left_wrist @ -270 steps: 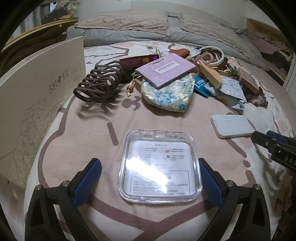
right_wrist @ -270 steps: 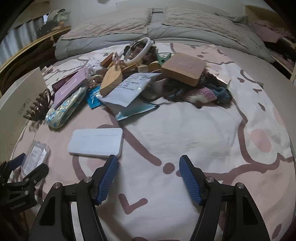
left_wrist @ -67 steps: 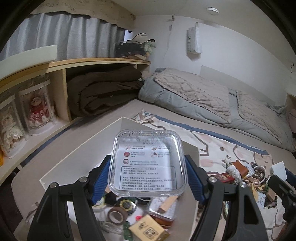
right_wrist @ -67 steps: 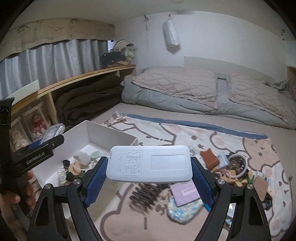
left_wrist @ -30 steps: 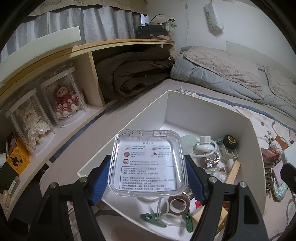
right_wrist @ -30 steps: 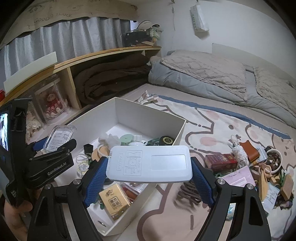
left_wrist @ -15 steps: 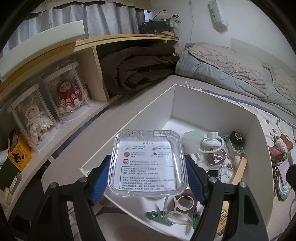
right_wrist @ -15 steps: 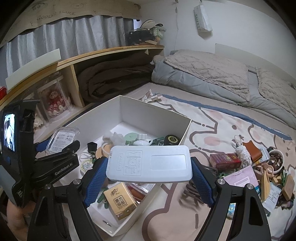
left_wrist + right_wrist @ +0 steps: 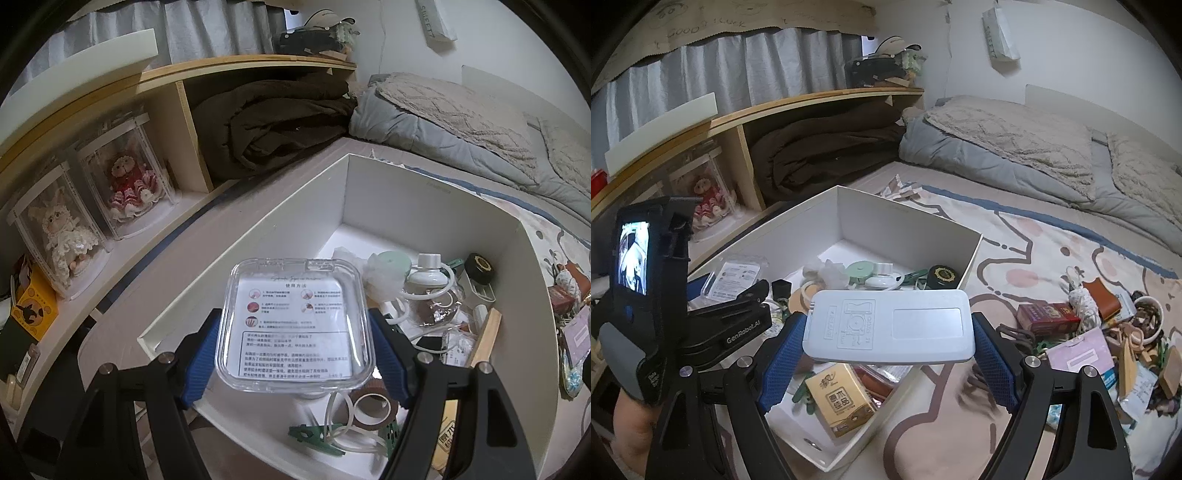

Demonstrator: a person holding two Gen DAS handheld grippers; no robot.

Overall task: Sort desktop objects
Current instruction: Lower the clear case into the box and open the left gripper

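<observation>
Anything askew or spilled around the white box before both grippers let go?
Nothing spilled or damaged. The white box sits upright. The left gripper holds the clear case level, the right gripper the white device. A loose pile remains on the blanket.

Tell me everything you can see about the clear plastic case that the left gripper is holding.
The clear plastic case is a flat, rounded-square box, seemingly hard transparent plastic, shut, with two hinge tabs on its far edge. A printed instruction sheet with small pictures shows through it. The left gripper clamps its two sides with blue pads, holding it roughly flat above the near corner of the white box.
</observation>
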